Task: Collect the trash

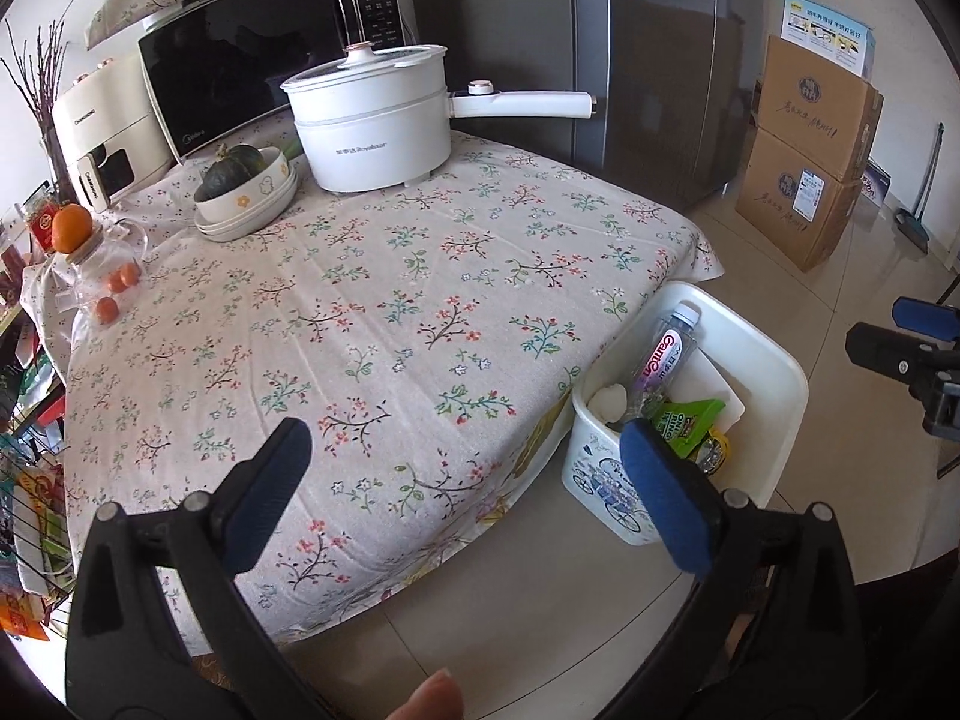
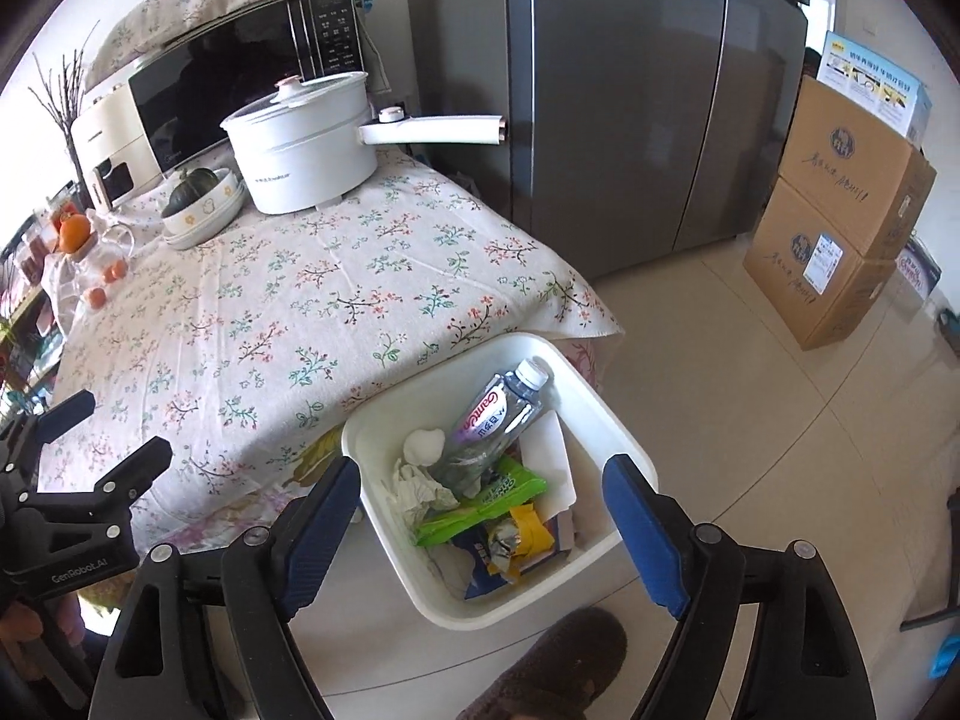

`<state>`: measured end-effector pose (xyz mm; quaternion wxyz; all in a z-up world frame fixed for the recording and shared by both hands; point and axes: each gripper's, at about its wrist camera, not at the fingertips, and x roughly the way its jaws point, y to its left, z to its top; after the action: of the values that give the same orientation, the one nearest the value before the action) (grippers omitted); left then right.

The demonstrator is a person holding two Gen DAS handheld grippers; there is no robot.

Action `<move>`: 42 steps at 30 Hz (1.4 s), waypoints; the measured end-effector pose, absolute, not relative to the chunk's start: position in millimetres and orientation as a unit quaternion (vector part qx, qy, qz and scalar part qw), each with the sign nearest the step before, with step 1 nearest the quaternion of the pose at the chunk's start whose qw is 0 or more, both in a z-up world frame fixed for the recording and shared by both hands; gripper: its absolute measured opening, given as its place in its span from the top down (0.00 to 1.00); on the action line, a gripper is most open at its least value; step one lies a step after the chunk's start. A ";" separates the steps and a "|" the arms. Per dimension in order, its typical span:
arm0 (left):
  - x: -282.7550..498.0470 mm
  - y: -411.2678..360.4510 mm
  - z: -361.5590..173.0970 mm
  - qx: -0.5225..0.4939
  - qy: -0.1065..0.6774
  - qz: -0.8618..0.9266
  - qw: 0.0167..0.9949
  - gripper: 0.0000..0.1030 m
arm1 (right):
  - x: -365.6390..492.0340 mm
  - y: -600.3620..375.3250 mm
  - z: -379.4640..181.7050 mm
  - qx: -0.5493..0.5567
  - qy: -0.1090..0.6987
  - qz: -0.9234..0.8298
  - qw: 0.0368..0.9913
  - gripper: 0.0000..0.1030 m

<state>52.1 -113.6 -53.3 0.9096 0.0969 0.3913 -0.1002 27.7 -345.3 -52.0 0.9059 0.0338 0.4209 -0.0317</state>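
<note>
Floral-cloth table (image 1: 390,300): centre bare, appliances along far edge.
White bin (image 2: 606,420) on tile floor (image 2: 750,420) at near corner; my left gripper (image 1: 468,492) and right gripper (image 2: 486,534) wide, empty.

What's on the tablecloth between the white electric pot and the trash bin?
Nothing; between the pot and the bin the floral tablecloth lies bare, as the right wrist view shows.

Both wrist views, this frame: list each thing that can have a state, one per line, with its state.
Left tool: open, nothing between its fingers.
Right tool: open, empty, above the bin.
Trash bin: on the floor beside the table, holding trash.
Plastic bottle: capped, lying tilted in the bin.
Green wrapper: crumpled, in the bin.
Cooking pot: lid on, upright on the table.
Microwave: door shut.
Fridge: doors shut.
</note>
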 end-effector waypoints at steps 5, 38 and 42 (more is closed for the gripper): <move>23.9 -89.3 -39.5 0.092 0.367 -0.081 0.922 0.01 | -5.5 -318.3 -34.3 0.015 0.381 -0.041 0.924 0.13; -18.6 -49.0 -17.4 0.051 0.302 -0.040 0.951 0.01 | -29.4 -257.2 -20.7 -0.022 0.305 -0.034 0.951 0.09; -18.0 -48.7 -18.1 0.050 0.306 -0.041 0.950 0.01 | -28.3 -258.3 -20.5 -0.019 0.306 -0.033 0.951 0.09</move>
<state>-18.0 -48.7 -18.1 0.9500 0.0505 0.3055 -0.0406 -28.3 -258.3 -20.5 0.9514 -0.0191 0.3057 -0.0332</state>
